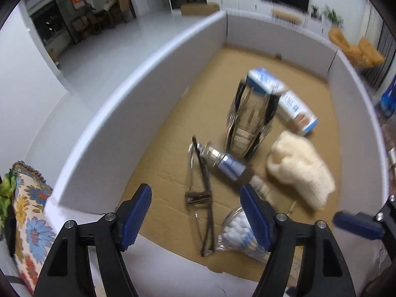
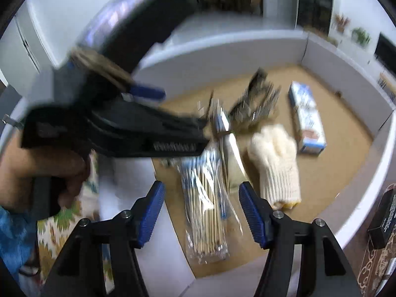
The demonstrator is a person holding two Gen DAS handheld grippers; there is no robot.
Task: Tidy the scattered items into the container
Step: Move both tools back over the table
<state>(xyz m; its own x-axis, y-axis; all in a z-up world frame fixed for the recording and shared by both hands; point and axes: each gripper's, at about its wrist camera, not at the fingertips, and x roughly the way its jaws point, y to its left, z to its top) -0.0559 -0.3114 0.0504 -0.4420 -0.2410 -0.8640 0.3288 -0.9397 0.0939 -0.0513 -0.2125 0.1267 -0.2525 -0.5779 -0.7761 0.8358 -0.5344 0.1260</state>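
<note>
A white-walled box (image 1: 138, 91) with a brown cardboard floor holds several items: a blue-white carton (image 1: 284, 96), a shiny foil pack (image 1: 250, 121), a silver-blue tube (image 1: 222, 163), cream knitted gloves (image 1: 299, 170), a thin dark wire item (image 1: 203, 198) and a bag of cotton swabs (image 1: 237, 230). My left gripper (image 1: 198, 215) is open and empty above the box's near edge. My right gripper (image 2: 200, 212) is open and empty over the swab bag (image 2: 205, 210), next to the gloves (image 2: 277, 163). The carton (image 2: 308, 121) lies further back. The left gripper's body (image 2: 113, 126) crosses the right wrist view.
A flower-patterned cloth (image 1: 29, 212) lies left of the box. A dark box (image 2: 382, 220) sits outside the box's right wall (image 2: 366, 180). The right gripper's blue finger (image 1: 356, 222) shows at the left view's right edge. A living room lies behind.
</note>
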